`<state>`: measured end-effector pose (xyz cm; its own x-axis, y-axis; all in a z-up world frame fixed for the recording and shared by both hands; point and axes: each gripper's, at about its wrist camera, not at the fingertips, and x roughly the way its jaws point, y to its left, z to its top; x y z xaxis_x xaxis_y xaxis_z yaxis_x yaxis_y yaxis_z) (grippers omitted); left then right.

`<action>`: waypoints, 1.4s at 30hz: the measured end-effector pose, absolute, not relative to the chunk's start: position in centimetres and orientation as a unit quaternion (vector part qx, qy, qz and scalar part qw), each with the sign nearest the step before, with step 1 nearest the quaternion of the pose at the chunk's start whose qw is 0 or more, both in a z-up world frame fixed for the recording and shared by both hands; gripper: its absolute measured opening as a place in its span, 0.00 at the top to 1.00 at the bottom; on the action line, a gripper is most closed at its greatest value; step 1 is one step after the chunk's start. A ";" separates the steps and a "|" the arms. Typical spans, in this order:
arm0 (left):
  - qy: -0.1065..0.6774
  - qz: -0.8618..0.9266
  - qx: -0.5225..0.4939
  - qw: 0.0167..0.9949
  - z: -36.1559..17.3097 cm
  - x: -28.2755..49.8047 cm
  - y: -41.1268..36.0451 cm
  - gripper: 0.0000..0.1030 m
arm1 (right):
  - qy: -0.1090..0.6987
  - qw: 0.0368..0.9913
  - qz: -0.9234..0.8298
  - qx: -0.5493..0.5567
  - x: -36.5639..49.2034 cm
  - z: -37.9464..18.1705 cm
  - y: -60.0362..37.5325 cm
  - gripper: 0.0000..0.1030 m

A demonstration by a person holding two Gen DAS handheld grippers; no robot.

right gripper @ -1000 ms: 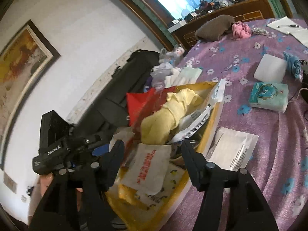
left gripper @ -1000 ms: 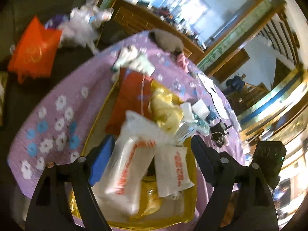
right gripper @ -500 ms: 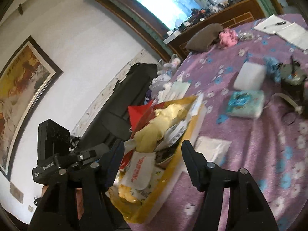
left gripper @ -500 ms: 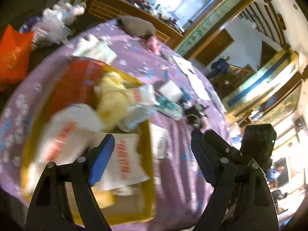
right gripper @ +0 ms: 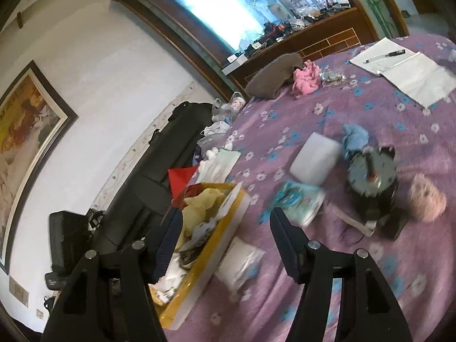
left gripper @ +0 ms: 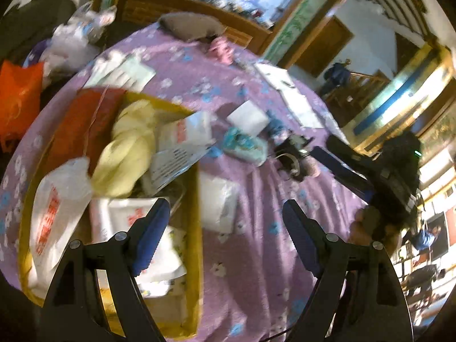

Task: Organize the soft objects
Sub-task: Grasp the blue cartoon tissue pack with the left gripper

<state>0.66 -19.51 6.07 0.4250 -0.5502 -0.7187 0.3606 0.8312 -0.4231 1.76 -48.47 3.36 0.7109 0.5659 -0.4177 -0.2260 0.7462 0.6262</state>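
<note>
I'm holding my left gripper (left gripper: 225, 222) w/ fingers apart, nothing btwn them, over the near right edge of the yellow box (left gripper: 193, 228). My right gripper (right gripper: 225, 236) is also gaping, empty, just right of the box. White packet (left gripper: 219, 205) is lying right beside the box wall; teal tissue pack (right gripper: 299, 202) & white pad (right gripper: 316, 158) are sitting farther right of the box.

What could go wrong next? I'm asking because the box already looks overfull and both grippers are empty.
The yellow box is heaped: the leaflet overhangs its rim and could slide out. The white packet lies against the box wall, so the open right gripper may nudge the box.
</note>
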 end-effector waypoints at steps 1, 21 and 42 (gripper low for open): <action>0.454 -0.279 -0.100 0.840 6.4 0.5 -20.0 0.20 | 0.305 0.883 0.223 0.278 2.0 3.1 -48.8 0.38; 0.489 -0.279 -0.065 0.824 4.2 7.7 -31.1 0.20 | 0.269 0.884 0.129 0.359 0.6 0.7 -54.9 0.38; 0.575 -0.157 -0.021 0.802 -2.5 15.6 -36.7 0.20 | 0.276 0.876 0.136 0.371 0.7 0.1 -55.3 0.38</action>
<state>15.63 -36.66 -2.45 0.2889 -0.2769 -0.9165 0.2281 0.9496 -0.2150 0.69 -55.25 0.07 0.8104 0.4435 -0.3828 -0.0333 0.6872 0.7257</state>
